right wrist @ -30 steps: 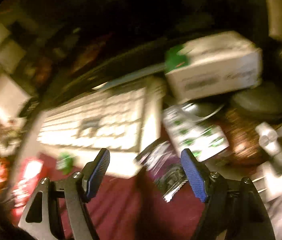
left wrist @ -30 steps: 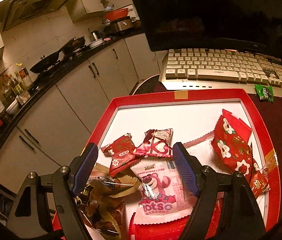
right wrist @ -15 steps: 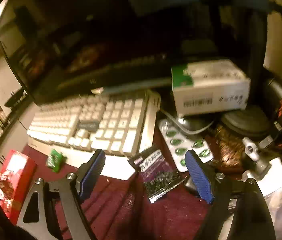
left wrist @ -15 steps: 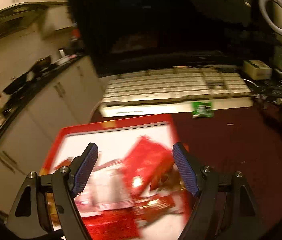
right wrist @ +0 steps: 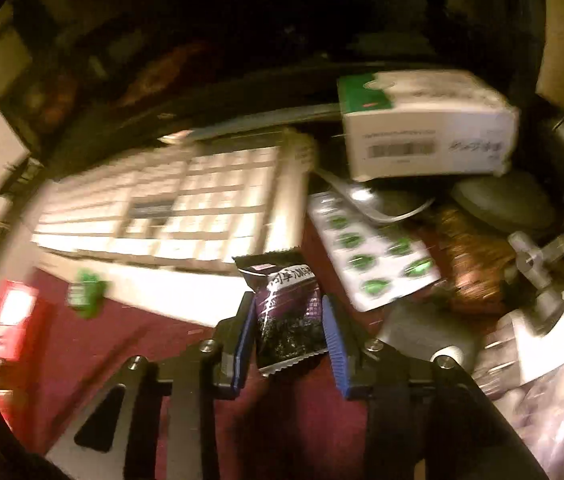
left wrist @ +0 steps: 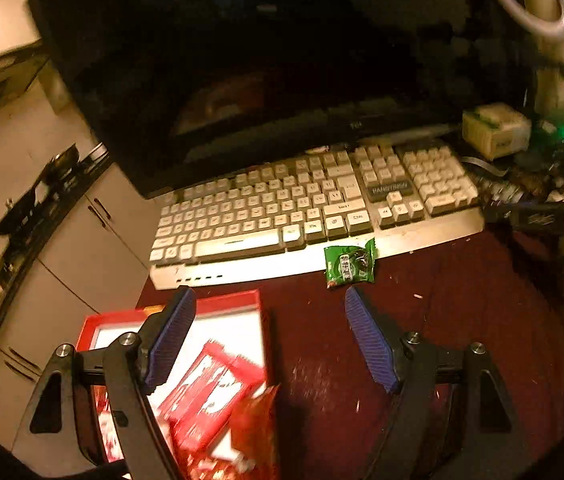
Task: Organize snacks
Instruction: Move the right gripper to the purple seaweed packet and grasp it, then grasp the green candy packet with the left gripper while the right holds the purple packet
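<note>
In the right wrist view, we see the right gripper (right wrist: 287, 334) clenched on a dark purple snack packet (right wrist: 288, 312), which stands upright between the blue pads (right wrist: 332, 340) with its serrated lower edge nearest the camera. Just beyond the packet lies a blister pack of green pills (right wrist: 374, 252) on the maroon desk (right wrist: 122, 344). Farther back, a white box with a green corner (right wrist: 426, 128) sits at the far right end of the keyboard (right wrist: 170, 208). A green candy packet (right wrist: 86, 288) lies at the keyboard's near edge; this part of the view is blurred.

In the left wrist view, we see the left gripper (left wrist: 270, 344) released, its pads wide apart and holding nothing. Below its left pad, the red tray (left wrist: 250, 300) sits at the near left corner of the desk (left wrist: 462, 300), with red snack packets (left wrist: 210, 396) inside it; motion blur hides their details. Ahead of the gripper, the green candy packet (left wrist: 349, 264) rests against the front edge of the keyboard (left wrist: 310, 208). Behind the keyboard stands a dark monitor (left wrist: 242, 68). At the far left, beyond the desk edge, kitchen cabinets (left wrist: 78, 248) are visible.
</note>
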A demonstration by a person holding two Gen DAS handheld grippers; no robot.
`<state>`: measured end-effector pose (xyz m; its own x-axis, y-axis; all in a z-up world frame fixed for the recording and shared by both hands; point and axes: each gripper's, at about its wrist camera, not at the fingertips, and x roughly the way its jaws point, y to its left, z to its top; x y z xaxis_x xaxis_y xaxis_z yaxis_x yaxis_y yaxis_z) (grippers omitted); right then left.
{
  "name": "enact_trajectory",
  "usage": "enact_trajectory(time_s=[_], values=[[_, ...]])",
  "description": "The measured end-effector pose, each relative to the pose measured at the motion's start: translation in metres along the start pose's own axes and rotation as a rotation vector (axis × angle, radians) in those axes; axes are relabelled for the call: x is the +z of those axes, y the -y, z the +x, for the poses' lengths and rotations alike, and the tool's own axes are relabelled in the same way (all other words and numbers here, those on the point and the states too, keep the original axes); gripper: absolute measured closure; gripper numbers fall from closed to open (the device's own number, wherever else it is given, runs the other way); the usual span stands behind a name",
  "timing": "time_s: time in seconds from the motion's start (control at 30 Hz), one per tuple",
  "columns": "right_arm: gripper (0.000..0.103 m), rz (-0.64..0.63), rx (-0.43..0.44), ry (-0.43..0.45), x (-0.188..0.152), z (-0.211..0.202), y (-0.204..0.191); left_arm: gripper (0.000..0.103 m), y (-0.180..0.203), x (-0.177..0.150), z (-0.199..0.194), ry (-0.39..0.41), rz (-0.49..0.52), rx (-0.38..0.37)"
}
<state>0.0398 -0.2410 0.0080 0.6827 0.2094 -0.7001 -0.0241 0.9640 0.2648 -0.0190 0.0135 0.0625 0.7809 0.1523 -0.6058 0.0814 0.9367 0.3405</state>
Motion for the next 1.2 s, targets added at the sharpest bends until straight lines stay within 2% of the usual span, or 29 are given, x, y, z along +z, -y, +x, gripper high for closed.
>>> enact_trajectory(time_s=[0.07, 0.13, 0.23, 0.37, 0.47, 0.57, 0.7, 0.87, 0.93, 1.07, 1.2], values=[[0.071, 0.003, 0.115, 0.008, 0.000, -0.007, -0.006, 0.026, 0.014, 0.008, 0.017, -0.040, 0.019, 0.007], [0.071, -0.029, 0.195, 0.015, -0.001, -0.013, -0.015, 0.026, 0.024, 0.014, 0.034, -0.072, 0.019, 0.029], [0.071, -0.065, 0.259, -0.005, -0.001, -0.010, -0.029, 0.026, 0.032, 0.016, 0.056, -0.119, 0.004, 0.075], [0.071, -0.127, 0.209, -0.061, -0.007, 0.006, -0.046, 0.026, 0.031, 0.014, 0.075, -0.168, -0.046, 0.097], [0.070, -0.169, 0.179, -0.078, -0.012, 0.014, -0.056, 0.026, 0.030, 0.012, 0.075, -0.158, -0.085, 0.042], [0.067, -0.203, 0.152, -0.073, -0.015, 0.021, -0.062, 0.026, 0.036, 0.014, 0.070, -0.127, -0.067, 0.008], [0.066, -0.243, 0.119, -0.064, -0.018, 0.020, -0.067, 0.026, 0.042, 0.018, 0.075, -0.135, -0.047, 0.014], [0.064, -0.247, 0.121, -0.064, -0.020, 0.017, -0.067, 0.026, 0.047, 0.019, 0.095, -0.202, -0.059, -0.009], [0.059, -0.253, 0.126, -0.066, -0.020, 0.019, -0.068, 0.025, 0.050, 0.017, 0.103, -0.231, -0.054, -0.042], [0.053, -0.284, 0.120, -0.071, -0.019, 0.020, -0.073, 0.021, 0.048, 0.018, 0.106, -0.235, -0.075, -0.057], [0.053, -0.288, 0.118, -0.070, -0.020, 0.020, -0.074, 0.021, 0.036, 0.017, 0.114, -0.249, -0.151, -0.124]])
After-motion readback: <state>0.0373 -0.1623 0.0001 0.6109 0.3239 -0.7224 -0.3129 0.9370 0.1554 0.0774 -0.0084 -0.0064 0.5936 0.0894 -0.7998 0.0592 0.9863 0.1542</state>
